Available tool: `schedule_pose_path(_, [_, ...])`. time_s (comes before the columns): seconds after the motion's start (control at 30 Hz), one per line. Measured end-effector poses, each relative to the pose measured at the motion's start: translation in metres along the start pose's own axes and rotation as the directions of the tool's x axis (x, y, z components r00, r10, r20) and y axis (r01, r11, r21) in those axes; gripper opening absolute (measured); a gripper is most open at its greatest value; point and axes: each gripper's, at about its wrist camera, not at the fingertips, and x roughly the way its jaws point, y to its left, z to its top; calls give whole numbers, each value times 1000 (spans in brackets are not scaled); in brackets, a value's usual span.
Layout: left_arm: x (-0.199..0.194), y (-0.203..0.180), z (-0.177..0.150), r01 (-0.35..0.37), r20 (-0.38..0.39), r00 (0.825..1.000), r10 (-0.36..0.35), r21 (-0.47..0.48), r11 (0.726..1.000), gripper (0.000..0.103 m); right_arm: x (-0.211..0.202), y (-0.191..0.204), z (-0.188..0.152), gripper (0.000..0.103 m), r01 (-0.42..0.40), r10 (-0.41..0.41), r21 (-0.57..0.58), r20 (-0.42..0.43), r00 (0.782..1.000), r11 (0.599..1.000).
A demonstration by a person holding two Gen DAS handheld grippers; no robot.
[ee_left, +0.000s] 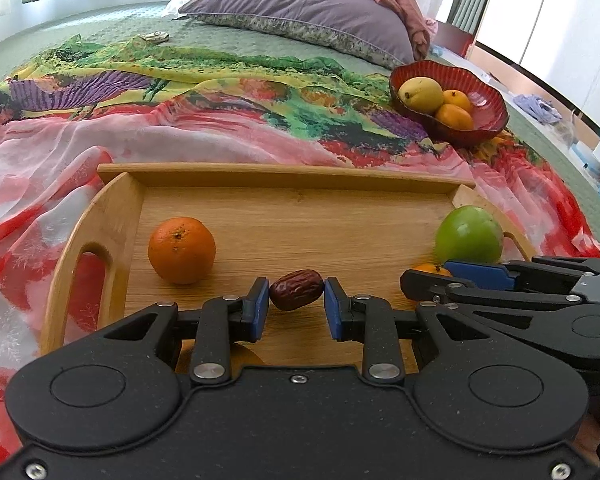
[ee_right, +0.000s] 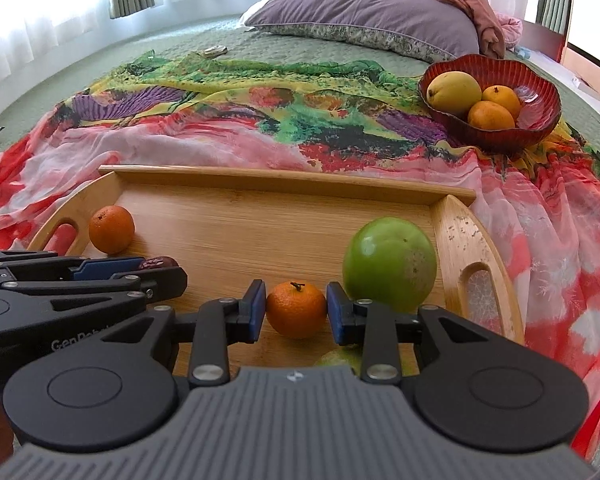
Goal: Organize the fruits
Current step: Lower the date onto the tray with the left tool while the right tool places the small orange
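Observation:
A wooden tray [ee_left: 284,174] [ee_right: 284,180] lies on the bed. My left gripper [ee_left: 296,300] is shut on a wrinkled dark-red date [ee_left: 296,290] just over the tray floor. My right gripper [ee_right: 296,312] is shut on a small mandarin [ee_right: 296,310]. In the tray an orange [ee_left: 181,250] [ee_right: 112,229] sits at the left and a green apple [ee_left: 469,235] [ee_right: 389,264] at the right. Each view shows the other gripper from the side: the right gripper [ee_left: 430,274] and the left gripper [ee_right: 160,270] with the date [ee_right: 158,263]. A red ribbed bowl [ee_left: 488,96] [ee_right: 540,80] at the far right holds a yellow fruit [ee_right: 453,92] and two oranges.
The tray and bowl rest on a bright floral scarf [ee_left: 220,120] spread over a green quilt. A purple pillow [ee_left: 300,8] and a pink blanket lie at the head of the bed. Another green fruit [ee_right: 340,358] shows partly under my right gripper.

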Motion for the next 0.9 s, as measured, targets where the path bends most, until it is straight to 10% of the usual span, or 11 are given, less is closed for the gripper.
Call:
schedule_pose_path(0.7, [5, -2, 2, -19, -19, 1000, 19, 2, 1000, 28, -1, -2, -1, 45, -15, 15, 22, 10, 1000, 1000])
schedule_pose_path(0.9, [-14, -6, 3, -44, 15, 999, 43, 39, 998, 42, -13, -3, -1, 50, -29, 28, 14, 33, 999, 999])
